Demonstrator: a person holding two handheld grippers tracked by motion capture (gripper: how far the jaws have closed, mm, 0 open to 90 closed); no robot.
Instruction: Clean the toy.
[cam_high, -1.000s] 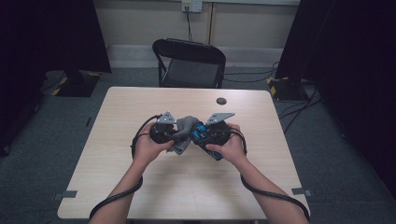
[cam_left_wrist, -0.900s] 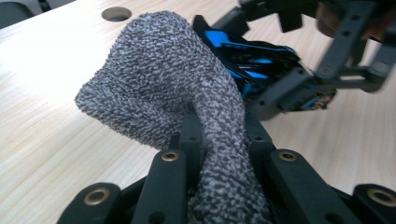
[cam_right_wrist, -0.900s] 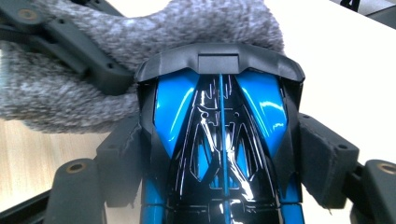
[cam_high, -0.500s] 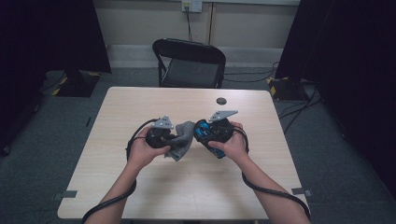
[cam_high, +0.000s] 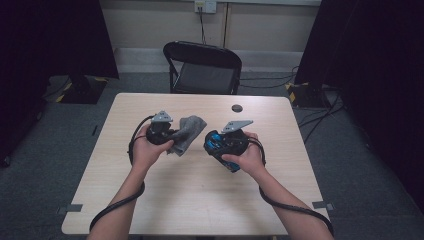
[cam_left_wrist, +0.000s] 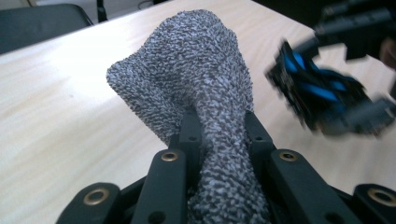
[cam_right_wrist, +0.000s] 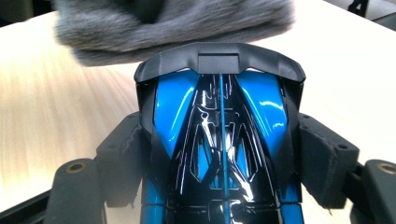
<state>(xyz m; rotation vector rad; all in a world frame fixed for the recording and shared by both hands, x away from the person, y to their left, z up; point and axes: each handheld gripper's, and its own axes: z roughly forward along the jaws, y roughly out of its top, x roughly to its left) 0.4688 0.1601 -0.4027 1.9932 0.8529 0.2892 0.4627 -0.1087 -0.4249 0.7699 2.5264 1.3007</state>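
Observation:
A grey terry cloth (cam_high: 189, 131) hangs bunched from my left gripper (cam_high: 174, 136), which is shut on it above the middle of the table (cam_high: 280, 200). In the left gripper view the cloth (cam_left_wrist: 196, 79) rises as a twisted wad between the two jaws of the left gripper (cam_left_wrist: 219, 128). My right gripper (cam_high: 214, 143) is shut on a blue and black toy car (cam_high: 218, 140), held a short way right of the cloth. Seen from the right gripper (cam_right_wrist: 222, 140), the car (cam_right_wrist: 219, 107) points at the cloth (cam_right_wrist: 173, 23), with a small gap between them.
A small black round disc (cam_high: 237, 108) lies on the table near its far edge. A black folding chair (cam_high: 202, 67) stands behind the table. Cables trail from both grippers along the forearms. Dark curtains flank the room.
The left hand has drawn the cloth away to the left, off the toy car it was against. The right hand and the car have stayed put.

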